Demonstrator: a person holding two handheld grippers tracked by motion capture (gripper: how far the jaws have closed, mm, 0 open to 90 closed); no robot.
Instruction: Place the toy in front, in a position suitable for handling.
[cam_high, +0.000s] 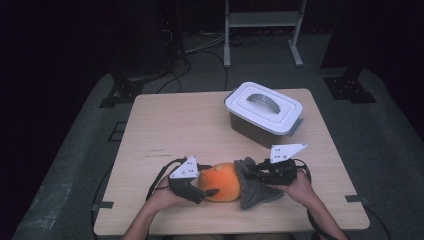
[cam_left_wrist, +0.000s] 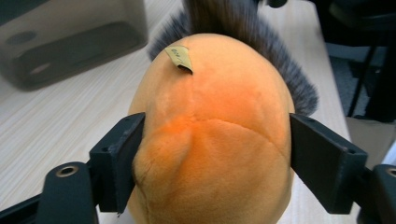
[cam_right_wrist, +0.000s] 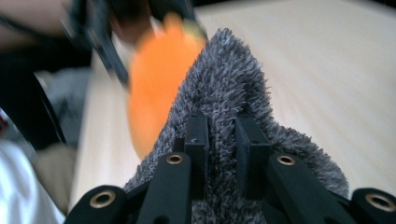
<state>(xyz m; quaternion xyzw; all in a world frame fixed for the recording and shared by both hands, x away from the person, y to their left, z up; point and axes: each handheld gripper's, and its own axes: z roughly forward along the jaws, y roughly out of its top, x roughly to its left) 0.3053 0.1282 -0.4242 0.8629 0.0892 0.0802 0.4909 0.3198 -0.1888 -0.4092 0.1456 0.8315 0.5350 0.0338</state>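
Clamped between the left gripper (cam_left_wrist: 212, 154) jaws is the orange plush (cam_left_wrist: 210, 140); its grey fuzzy cloth (cam_right_wrist: 229, 93), lying rightward, is pinched by the right gripper (cam_right_wrist: 222, 140).

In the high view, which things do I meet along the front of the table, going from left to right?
left gripper → orange plush toy → grey fluffy cloth → right gripper
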